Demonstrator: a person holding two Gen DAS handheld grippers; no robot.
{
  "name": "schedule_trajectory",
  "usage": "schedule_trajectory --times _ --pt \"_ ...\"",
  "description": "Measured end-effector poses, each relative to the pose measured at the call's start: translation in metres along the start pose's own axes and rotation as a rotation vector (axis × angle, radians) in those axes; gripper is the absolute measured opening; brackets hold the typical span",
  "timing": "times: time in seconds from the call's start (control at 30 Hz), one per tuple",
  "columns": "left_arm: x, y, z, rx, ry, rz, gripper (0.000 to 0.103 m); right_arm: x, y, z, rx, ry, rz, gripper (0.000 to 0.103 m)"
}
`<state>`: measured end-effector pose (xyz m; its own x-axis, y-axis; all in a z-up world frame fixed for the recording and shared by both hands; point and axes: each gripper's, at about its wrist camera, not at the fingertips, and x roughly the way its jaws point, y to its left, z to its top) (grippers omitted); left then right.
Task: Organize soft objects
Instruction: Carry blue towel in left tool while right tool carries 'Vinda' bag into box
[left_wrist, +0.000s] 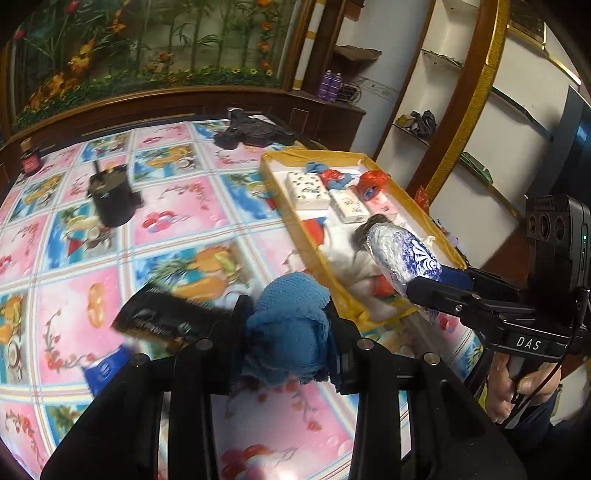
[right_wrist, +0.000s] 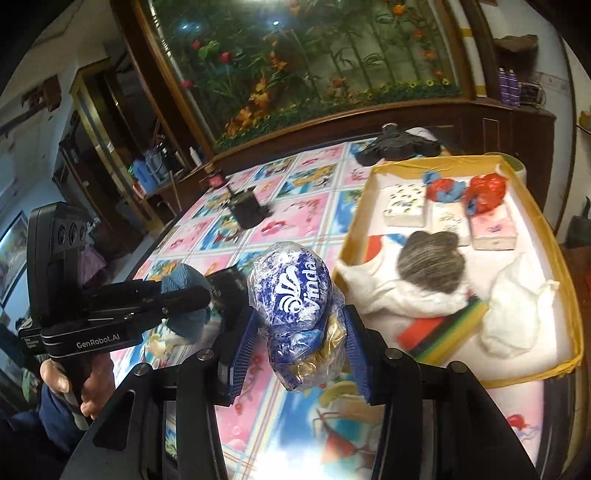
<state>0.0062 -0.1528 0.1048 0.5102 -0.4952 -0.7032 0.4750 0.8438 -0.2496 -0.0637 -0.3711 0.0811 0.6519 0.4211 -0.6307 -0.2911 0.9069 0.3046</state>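
My left gripper (left_wrist: 288, 332) is shut on a bunched blue cloth (left_wrist: 291, 317) and holds it above the flowered tablecloth. In the right wrist view the left gripper (right_wrist: 192, 295) shows at the left with that blue cloth (right_wrist: 183, 282). My right gripper (right_wrist: 299, 339) is shut on a blue-and-white wrapped tissue pack (right_wrist: 295, 291). In the left wrist view the right gripper (left_wrist: 428, 280) holds the tissue pack (left_wrist: 402, 254) over the near end of a yellow-rimmed box (left_wrist: 314, 151). The box (right_wrist: 443, 161) holds tissue packs, red and blue cloths, a grey fuzzy piece (right_wrist: 430, 262) and white cloths.
A black pot (left_wrist: 110, 199) stands mid-table, a black bag (left_wrist: 255, 129) lies at the far edge, and a dark packet (left_wrist: 162, 317) lies near my left gripper. A small red bottle (left_wrist: 29, 158) stands far left. A wooden cabinet and shelves border the table.
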Motion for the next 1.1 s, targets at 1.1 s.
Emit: schedule_trajectory --times 1.1 --pt "0.158 -0.071 0.075 0.047 0.048 0.097 0.033 0.029 -0.13 0.072 0.299 -0.053 -0.34 0.046"
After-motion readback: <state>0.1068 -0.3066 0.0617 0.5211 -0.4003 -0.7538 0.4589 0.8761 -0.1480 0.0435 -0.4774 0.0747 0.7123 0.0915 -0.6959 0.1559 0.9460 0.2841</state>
